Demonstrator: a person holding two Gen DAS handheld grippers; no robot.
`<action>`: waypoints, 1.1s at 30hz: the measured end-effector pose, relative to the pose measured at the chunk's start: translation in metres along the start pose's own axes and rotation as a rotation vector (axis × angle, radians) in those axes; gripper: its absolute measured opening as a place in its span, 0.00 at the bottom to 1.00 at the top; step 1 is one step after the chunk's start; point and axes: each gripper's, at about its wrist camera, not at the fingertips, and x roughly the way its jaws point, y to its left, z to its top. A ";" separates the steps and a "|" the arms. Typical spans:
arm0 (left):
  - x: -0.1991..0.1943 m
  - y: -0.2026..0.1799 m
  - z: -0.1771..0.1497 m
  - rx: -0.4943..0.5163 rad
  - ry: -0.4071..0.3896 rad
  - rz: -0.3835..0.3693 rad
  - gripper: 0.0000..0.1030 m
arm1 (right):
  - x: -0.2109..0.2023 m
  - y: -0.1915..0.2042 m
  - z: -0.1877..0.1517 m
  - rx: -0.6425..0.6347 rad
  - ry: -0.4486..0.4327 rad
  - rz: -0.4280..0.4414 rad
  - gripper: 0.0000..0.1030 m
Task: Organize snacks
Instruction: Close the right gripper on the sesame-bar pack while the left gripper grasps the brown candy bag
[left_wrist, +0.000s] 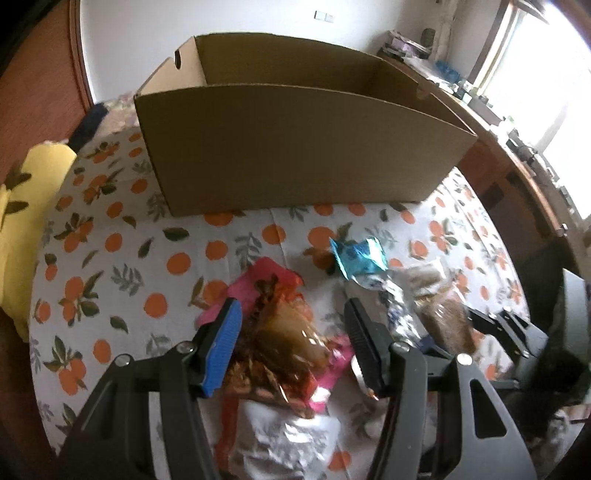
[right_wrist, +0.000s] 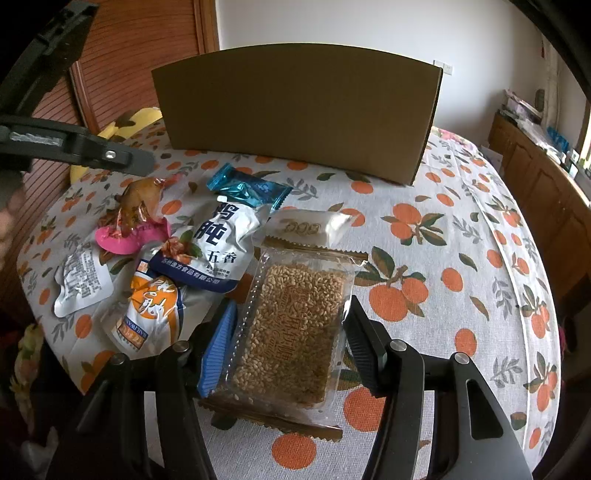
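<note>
The snacks lie on a bed covered with a white sheet (right_wrist: 424, 192) printed with oranges and leaves. At the far side of it stands one open cardboard box (left_wrist: 295, 147), a handle slot cut in its end wall; in the left wrist view nothing shows inside. A yellow pillow (left_wrist: 33, 206) lies at the left edge. Behind are a white wall, a reddish wooden wardrobe door (right_wrist: 122, 62), and on the right a bright window (left_wrist: 543, 74) above a wooden cabinet cluttered with small things.

Seven packets show in the right wrist view. A white pouch (right_wrist: 218, 243) bears large Chinese characters, among them 五香, and a line of small print. An orange and white pouch (right_wrist: 155, 306) carries brush script and a strip reading BAILIWANG. A white packet (right_wrist: 81, 277) shows only fine print, too small to read. There are also a blue foil sweet (right_wrist: 247, 188), a small white bar (right_wrist: 314, 225) and a pink packet (right_wrist: 133, 236).

The left gripper (left_wrist: 291, 343) has its fingers apart on either side of a crinkled amber wrapper (left_wrist: 280, 332) over the pink packet, not pressing it. The right gripper (right_wrist: 288, 332) grasps a clear-wrapped puffed rice cake (right_wrist: 295, 325), stamped with characters.
</note>
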 end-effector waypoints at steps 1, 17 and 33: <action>-0.001 0.000 -0.001 -0.005 0.008 -0.007 0.56 | 0.000 0.000 0.000 -0.001 0.000 0.001 0.57; 0.027 -0.005 -0.006 -0.041 0.071 0.039 0.58 | 0.001 -0.002 0.001 0.003 -0.001 0.002 0.57; 0.041 -0.008 -0.009 0.030 0.009 0.047 0.64 | 0.001 -0.003 0.001 -0.012 0.000 0.012 0.57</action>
